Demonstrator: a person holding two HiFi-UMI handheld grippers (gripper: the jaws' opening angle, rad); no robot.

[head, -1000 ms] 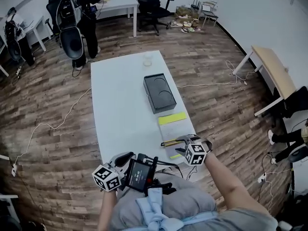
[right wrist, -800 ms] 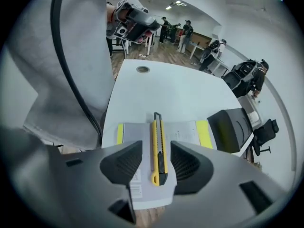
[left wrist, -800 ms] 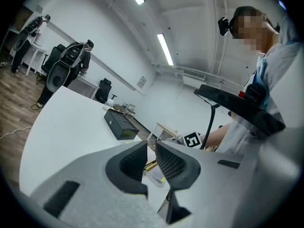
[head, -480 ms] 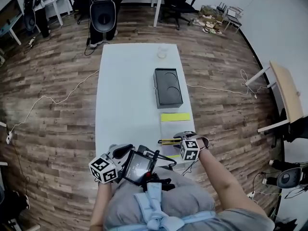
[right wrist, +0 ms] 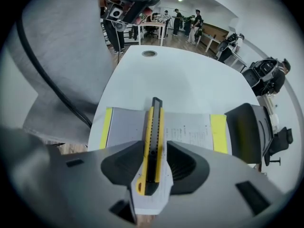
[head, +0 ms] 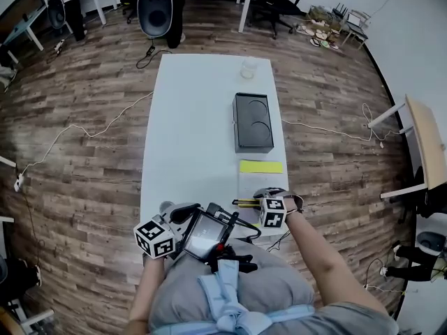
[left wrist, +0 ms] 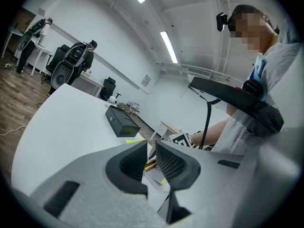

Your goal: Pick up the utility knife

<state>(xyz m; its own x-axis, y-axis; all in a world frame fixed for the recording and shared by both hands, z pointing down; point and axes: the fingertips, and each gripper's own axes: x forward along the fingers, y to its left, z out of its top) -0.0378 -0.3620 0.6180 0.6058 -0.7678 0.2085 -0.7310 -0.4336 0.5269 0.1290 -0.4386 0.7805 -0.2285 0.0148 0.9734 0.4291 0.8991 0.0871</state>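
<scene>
Head view: the utility knife point(head: 246, 202) lies on a sheet of paper point(head: 260, 183) at the near right edge of the desk point(head: 195, 117). Its long axis runs crosswise, butt toward the right claw point(head: 260, 202) at that end. The left claw point(head: 183, 211) is well apart.

Left gripper view: this claw's pads are nearly together and hold nothing (the knife shows beyond them).

Right gripper view: the knife runs straight along the jaws, tip pointing away, and the pads look clenched on its handle.
</scene>
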